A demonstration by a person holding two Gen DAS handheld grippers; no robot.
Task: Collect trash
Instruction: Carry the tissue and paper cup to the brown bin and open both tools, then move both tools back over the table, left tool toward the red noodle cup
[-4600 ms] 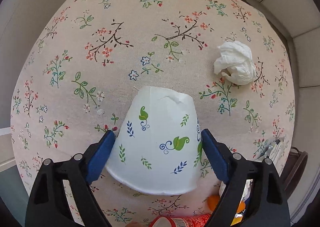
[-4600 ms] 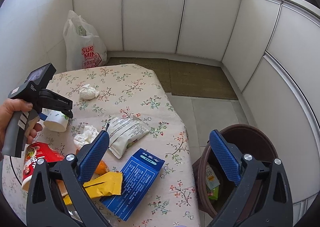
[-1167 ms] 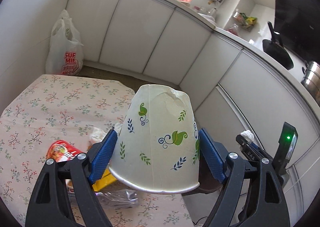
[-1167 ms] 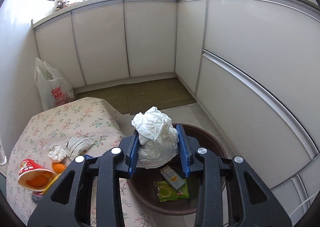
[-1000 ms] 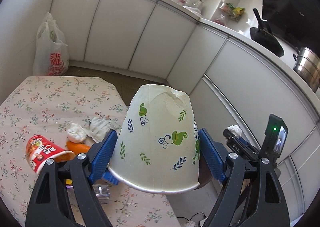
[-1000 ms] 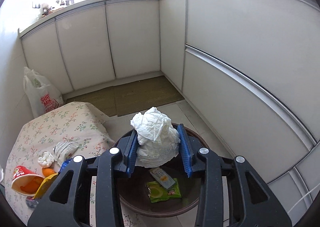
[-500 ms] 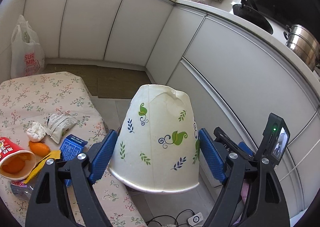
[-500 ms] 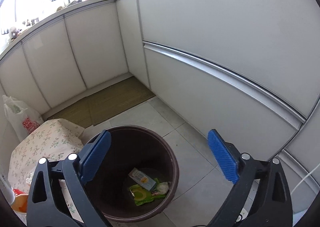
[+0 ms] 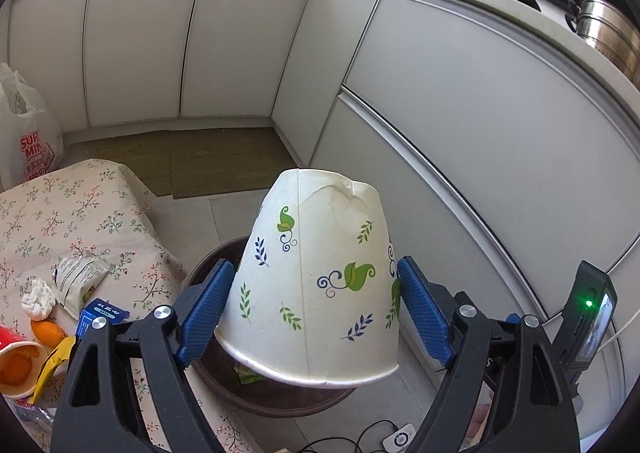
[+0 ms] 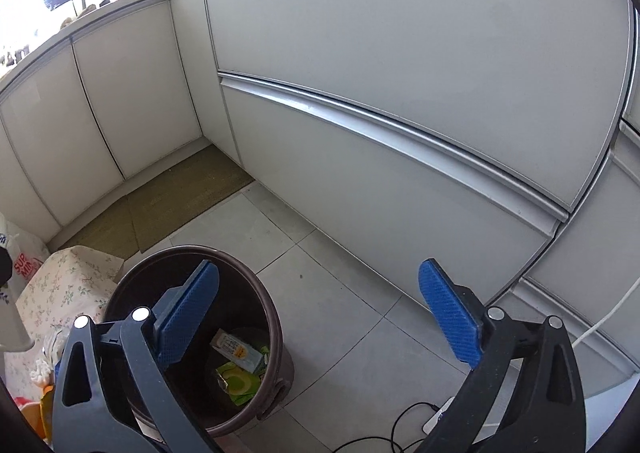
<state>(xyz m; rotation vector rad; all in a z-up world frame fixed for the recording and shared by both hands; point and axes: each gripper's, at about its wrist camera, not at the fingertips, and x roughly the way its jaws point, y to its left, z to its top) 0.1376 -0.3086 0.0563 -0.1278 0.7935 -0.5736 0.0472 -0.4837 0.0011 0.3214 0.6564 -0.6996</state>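
While my left gripper [image 9: 312, 313] pinches white leaf-printed paper cup [image 9: 316, 285] (inverted) above brown round bin [image 10: 256, 301], right gripper [image 10: 320, 317] spread, empty.

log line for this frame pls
left claw: shut on paper cup, over bin | right claw: open, empty | phase: pre-drop

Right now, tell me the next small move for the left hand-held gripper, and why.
Probably ease the left hand-held gripper forward until it sits squarely over the bin, then open it. It grips the paper cup upside down, with the brown trash bin just beyond and below. The right hand-held gripper is open and empty, so nothing blocks the drop.
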